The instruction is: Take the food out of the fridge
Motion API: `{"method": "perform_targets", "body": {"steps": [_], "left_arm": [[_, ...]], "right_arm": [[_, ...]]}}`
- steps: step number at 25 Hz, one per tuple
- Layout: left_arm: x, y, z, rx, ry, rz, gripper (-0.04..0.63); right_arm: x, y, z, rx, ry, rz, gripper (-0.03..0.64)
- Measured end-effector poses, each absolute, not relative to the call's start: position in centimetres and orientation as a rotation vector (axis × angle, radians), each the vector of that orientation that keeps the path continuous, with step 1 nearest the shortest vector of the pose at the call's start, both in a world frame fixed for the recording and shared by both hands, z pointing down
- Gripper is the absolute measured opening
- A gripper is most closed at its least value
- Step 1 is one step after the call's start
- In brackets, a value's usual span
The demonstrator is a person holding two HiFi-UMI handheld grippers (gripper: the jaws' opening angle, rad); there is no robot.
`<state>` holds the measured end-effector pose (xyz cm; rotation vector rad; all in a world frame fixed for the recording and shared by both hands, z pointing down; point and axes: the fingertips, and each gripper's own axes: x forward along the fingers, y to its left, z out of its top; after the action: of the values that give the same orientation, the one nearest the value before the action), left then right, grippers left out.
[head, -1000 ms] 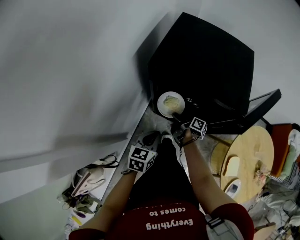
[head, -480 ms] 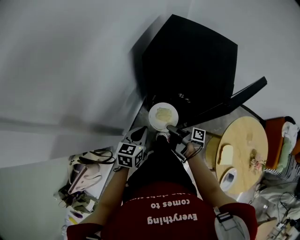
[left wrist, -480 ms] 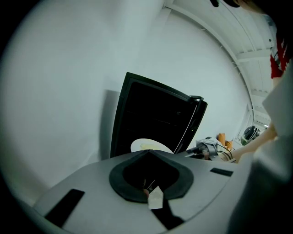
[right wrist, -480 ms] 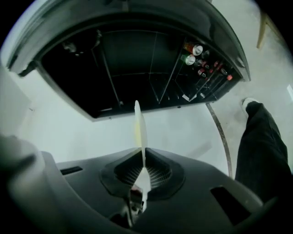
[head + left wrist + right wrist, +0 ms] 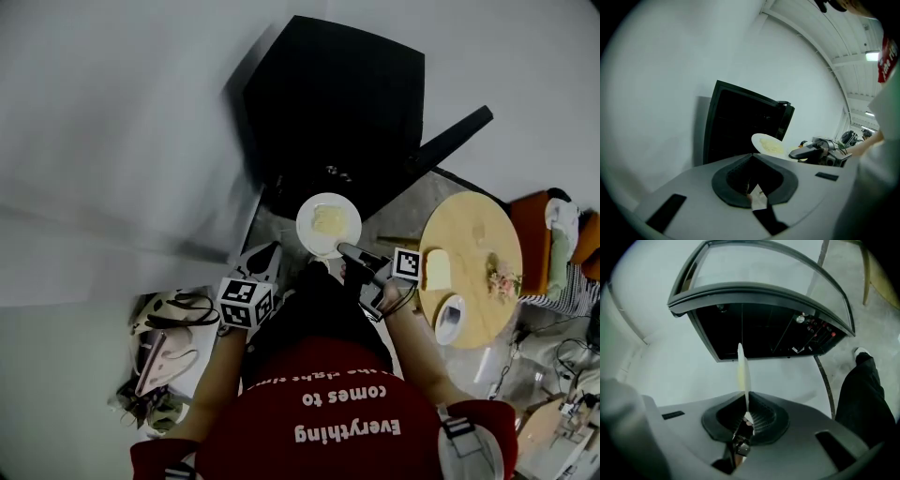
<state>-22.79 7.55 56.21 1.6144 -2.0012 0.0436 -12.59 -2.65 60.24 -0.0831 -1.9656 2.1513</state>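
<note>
The black fridge stands with its door swung open to the right. A white plate of pale yellow food hangs in front of it, outside the cabinet. My right gripper is shut on the plate's near rim. In the right gripper view the plate stands edge-on between the pads of that gripper, with the fridge interior behind. My left gripper is to the plate's left, jaws together and empty. From it I see the plate and the right gripper.
A round wooden table stands to the right, bearing a pale slice, a cup and a small item. Cluttered things lie on the floor at the left. The person's dark trouser leg is near the fridge door.
The right gripper has drawn the plate back from the fridge opening and lifted it. The left gripper has also risen and shifted. The table now shows more fully at the right.
</note>
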Motion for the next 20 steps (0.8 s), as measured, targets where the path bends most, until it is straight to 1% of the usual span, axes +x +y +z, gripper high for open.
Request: {"method": "perform_targets", "body": {"steps": [9, 20], "left_arm": [[-20.0, 5.1, 55.0, 1.736, -1.943, 0.075, 0.000], [-14.9, 0.6, 51.3, 1.865, -1.901, 0.075, 0.000]], "right_arm": [[-9.5, -2.7, 57.2, -0.126, -2.063, 2.145, 0.021], [-4.4, -3.2, 55.4, -0.150, -2.120, 2.096, 0.021]]}}
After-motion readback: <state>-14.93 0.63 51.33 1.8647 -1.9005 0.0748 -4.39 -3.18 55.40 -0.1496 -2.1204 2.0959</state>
